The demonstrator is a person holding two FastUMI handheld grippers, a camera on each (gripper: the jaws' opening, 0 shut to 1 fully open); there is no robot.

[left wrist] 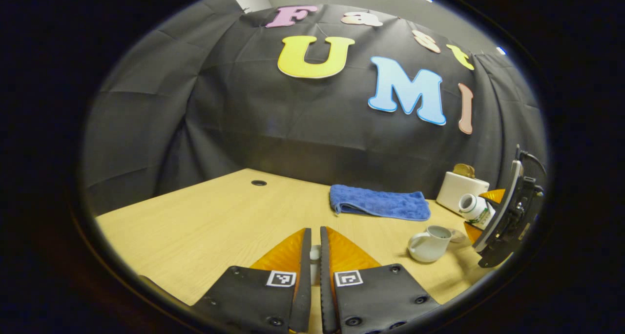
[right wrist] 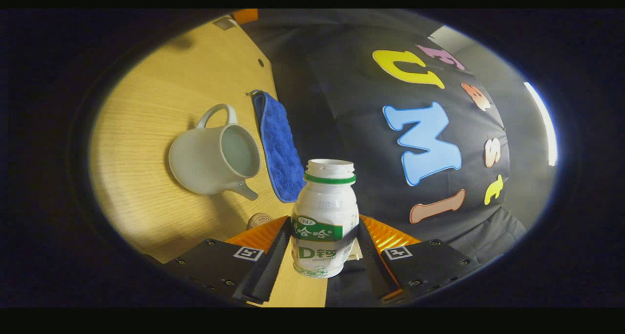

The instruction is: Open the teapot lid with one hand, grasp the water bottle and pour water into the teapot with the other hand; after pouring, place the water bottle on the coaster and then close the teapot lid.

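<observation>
Pale wood is running under the left gripper view, where the left tool [left wrist: 315, 230] is hovering above the table [left wrist: 195, 226] with its two fingers drawn almost together on a small white piece. I judge this to be the teapot lid [left wrist: 315, 252], though little of it is showing. The teapot [left wrist: 429, 243] is standing uncovered well off to the right, near a blue cloth [left wrist: 381, 202]. Beyond it the right tool [left wrist: 508, 217] is carrying the water bottle [left wrist: 476, 209], tipped with its mouth towards the pot.

In the right gripper view, the right tool [right wrist: 324, 221] is clamping the water bottle [right wrist: 324, 202] by its lower body, one finger pressing on each side, and the neck is standing uncapped. The teapot [right wrist: 215, 160] is lying to the left of the bottle and apart from it, with its opening showing whole. A small round thing [right wrist: 259, 220] is peeking out just beside the left finger; it may be the coaster, but I cannot tell.

This is fitting either a bottle being brought to the pour or one coming away from it. Either way, I judge that the work is asking for a firm grip low on the bottle and a slow, steady tilt with the mouth kept over the opening. The lid should be held well clear of the pot.
</observation>
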